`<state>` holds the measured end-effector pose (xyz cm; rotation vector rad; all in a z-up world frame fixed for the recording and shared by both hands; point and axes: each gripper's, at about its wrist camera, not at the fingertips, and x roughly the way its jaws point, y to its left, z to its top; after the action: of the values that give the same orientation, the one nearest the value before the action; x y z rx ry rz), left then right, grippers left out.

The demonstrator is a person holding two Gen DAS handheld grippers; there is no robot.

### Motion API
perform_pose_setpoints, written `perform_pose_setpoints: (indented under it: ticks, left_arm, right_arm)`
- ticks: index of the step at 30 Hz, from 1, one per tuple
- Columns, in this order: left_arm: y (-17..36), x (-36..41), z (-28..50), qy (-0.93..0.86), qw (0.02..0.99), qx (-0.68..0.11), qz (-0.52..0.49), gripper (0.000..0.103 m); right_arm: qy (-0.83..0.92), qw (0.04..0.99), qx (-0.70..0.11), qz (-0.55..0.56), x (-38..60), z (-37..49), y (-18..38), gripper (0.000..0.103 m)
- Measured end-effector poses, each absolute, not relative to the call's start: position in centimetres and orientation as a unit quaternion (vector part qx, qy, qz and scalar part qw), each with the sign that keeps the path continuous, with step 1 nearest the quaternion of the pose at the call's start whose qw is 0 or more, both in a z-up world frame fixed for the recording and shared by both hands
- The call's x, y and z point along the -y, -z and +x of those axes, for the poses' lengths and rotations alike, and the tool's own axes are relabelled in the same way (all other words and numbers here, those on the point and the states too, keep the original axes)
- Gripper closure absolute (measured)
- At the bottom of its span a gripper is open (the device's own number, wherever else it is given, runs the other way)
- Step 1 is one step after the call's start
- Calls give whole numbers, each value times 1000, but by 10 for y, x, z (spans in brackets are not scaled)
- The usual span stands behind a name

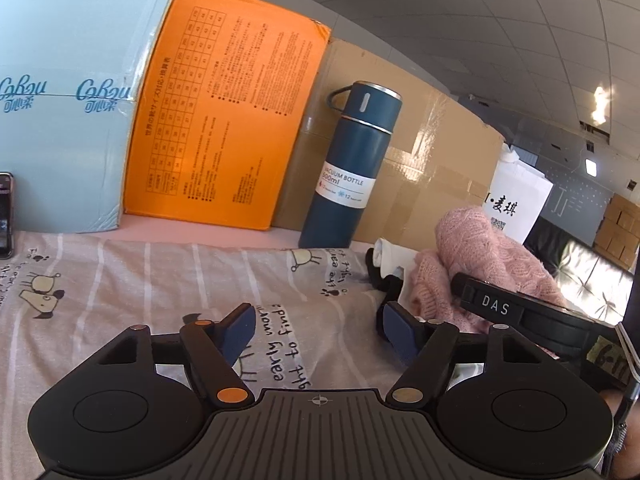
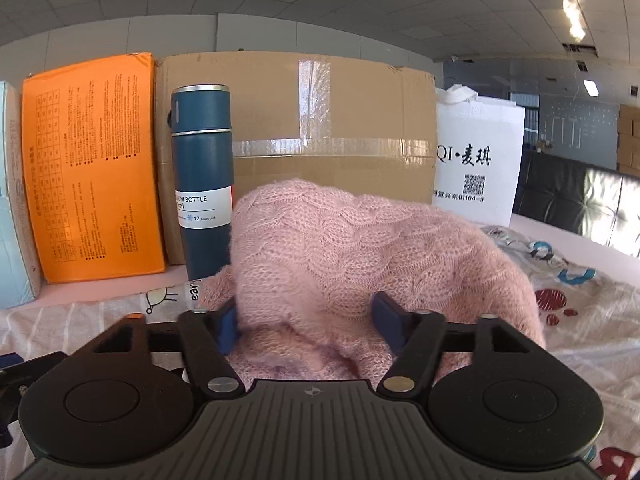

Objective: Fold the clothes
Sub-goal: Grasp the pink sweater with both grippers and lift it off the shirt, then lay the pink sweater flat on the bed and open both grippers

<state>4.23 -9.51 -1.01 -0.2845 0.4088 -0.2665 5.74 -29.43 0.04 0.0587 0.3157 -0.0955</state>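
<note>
A pink cable-knit sweater [image 2: 352,248] lies bunched in a heap on the table. My right gripper [image 2: 306,320] is open, its blue fingertips [image 2: 386,318] on either side of the heap's near edge, with knit between them. The sweater also shows at the right of the left wrist view [image 1: 480,256], with the right gripper's body across it. My left gripper [image 1: 318,330] is open and empty above a flat pale striped garment [image 1: 180,280] printed with cartoon dogs and text. A black and white garment [image 1: 386,268] lies beside the sweater.
A blue vacuum bottle [image 1: 352,168] stands upright behind the clothes, close to the sweater. A light blue box [image 1: 68,92], an orange box [image 1: 224,128] and a cardboard box [image 2: 320,128] line the back. A white bag [image 2: 476,160] stands at the right. A phone [image 1: 5,216] lies far left. Another printed garment [image 2: 580,292] lies at the right.
</note>
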Motion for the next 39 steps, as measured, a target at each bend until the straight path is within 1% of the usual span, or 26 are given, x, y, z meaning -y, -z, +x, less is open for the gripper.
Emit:
perform_pose_setpoints:
  ticks: [1,2,6,9,10,16,17,18,19,22,27,31,33,39]
  left_arm:
    - [10,98,45,136,960,-200,-142,31]
    - [9,101,48,139,959,-198,-147,31]
    - [8,121,60,150,961,-186,-140,29]
    - [7,142,69,166,962,-178,-122,22]
    - [7,149,72,167,963,-177,-114,20]
    - [12,192,92,193,961,-189,-58,21]
    - [13,199,95,198,960,-194,-46,23]
    - [14,206,96,200,959,-198,-32,43]
    - [15,212,97,202,958,-202,-18,69]
    - [15,221,92,204,959,-196,1,81]
    - [3,213,67,231,959,-165,-18,84]
    - [-12,195,44,242,959,-145,-35,84]
    - [-21,182,29,247,959,-134,-44,84]
    - [-44,124,-19,240,964,-107,-50,84]
  right_arm:
    - [43,987,-151,34,298,54,-1,76]
    - [39,988,-144,44,304,50,-4,78]
    - [33,984,-121,123,335,36,-14,81]
    - [47,982,-108,148,352,29,-15,81]
    - [46,981,-107,156,356,28,-15,81]
    - [37,977,-105,185,367,25,-14,81]
    - [35,976,-104,186,368,25,-13,81]
    - [34,976,-104,188,369,25,-13,81]
    - [31,976,-104,189,369,26,-12,81]
    - [24,976,-107,190,368,26,-10,81]
    - [-20,980,-82,181,361,19,-10,82]
    - [-69,983,-13,169,348,-3,-17,82]
    - [-89,981,7,170,339,-15,-24,82]
    - [-174,957,-5,233,313,-43,-46,82]
